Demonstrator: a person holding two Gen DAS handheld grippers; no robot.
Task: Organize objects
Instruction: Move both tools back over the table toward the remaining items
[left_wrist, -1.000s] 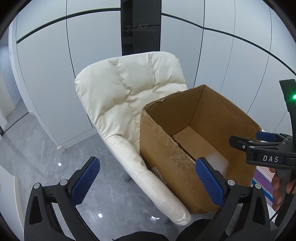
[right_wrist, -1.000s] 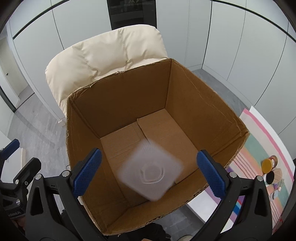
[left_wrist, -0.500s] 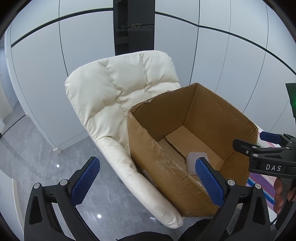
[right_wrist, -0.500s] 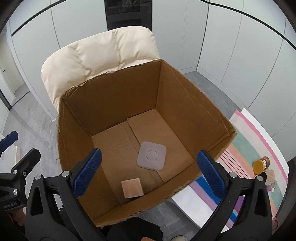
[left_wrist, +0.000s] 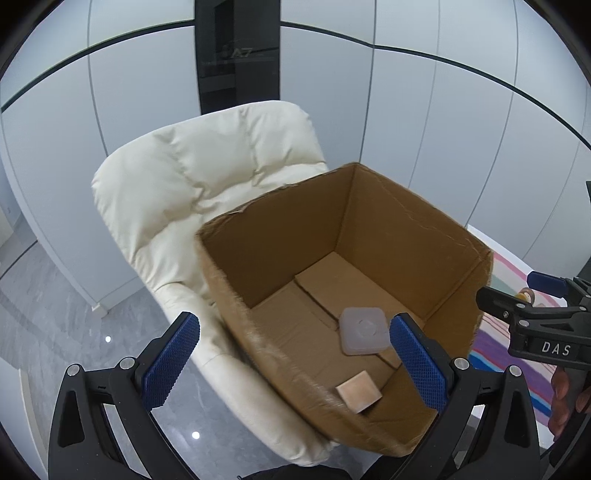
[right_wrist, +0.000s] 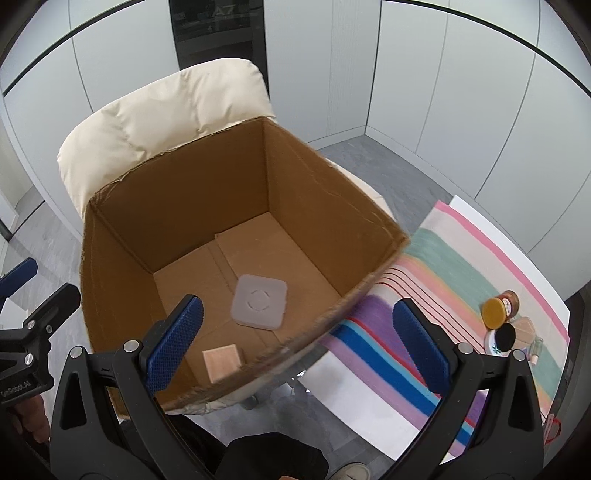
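Note:
An open cardboard box (left_wrist: 402, 206) (right_wrist: 122, 266) sits on a cream padded chair (left_wrist: 207, 173) (right_wrist: 173, 107). On its floor lie a translucent square lid (left_wrist: 364, 331) (right_wrist: 259, 301) and a small tan square pad (left_wrist: 358, 390) (right_wrist: 222, 362). My left gripper (left_wrist: 295, 363) hovers open above the box's near left corner, nothing between its blue pads. My right gripper (right_wrist: 299, 343) is open and empty over the box's near right rim. A few small jars (right_wrist: 500, 308) stand on a striped mat (right_wrist: 454, 273) at the right.
Pale cabinet panels (left_wrist: 443, 110) and a dark recessed unit (right_wrist: 218, 33) line the back. Grey glossy floor (left_wrist: 55, 295) lies left of the chair. The striped mat rests on a white surface (right_wrist: 373, 417) right of the box. A hand (left_wrist: 565, 402) holds the right gripper.
The translucent lid dropped from my right gripper into the box and came to rest on its floor. Both grippers have risen and shifted, and the striped mat with jars has come further into view.

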